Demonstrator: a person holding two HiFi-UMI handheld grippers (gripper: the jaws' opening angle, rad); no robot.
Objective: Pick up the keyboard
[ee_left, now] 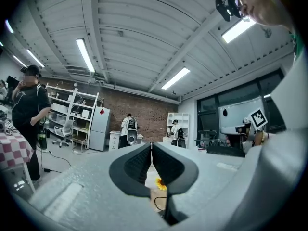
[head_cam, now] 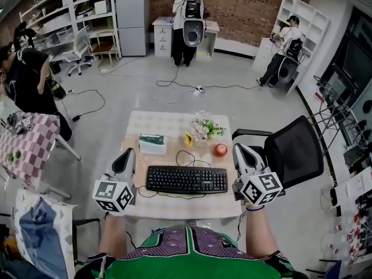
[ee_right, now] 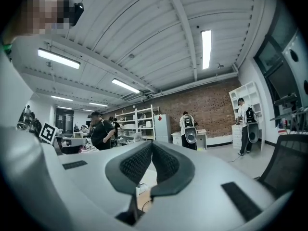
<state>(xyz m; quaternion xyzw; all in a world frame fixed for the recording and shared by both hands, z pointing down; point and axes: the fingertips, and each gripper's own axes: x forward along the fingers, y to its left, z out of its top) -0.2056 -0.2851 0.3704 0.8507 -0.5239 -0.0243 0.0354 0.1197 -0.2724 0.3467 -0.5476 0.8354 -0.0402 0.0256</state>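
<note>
You hold the left gripper [head_cam: 129, 152] level at the left edge of the small table [head_cam: 174, 209], its jaws clenched together on nothing. A green-topped tissue box [head_cam: 152, 143] sits just to its right. The black keyboard [head_cam: 186, 179] lies flat near the table's front, between your two grippers and touched by neither. Behind it stands a small bunch of flowers [head_cam: 204, 128], with what looks like a red apple [head_cam: 220, 150] to the right. Your right gripper [head_cam: 238, 149], likewise closed and empty, hovers off the keyboard's right end, beside a black mesh office chair [head_cam: 296, 150].
</note>
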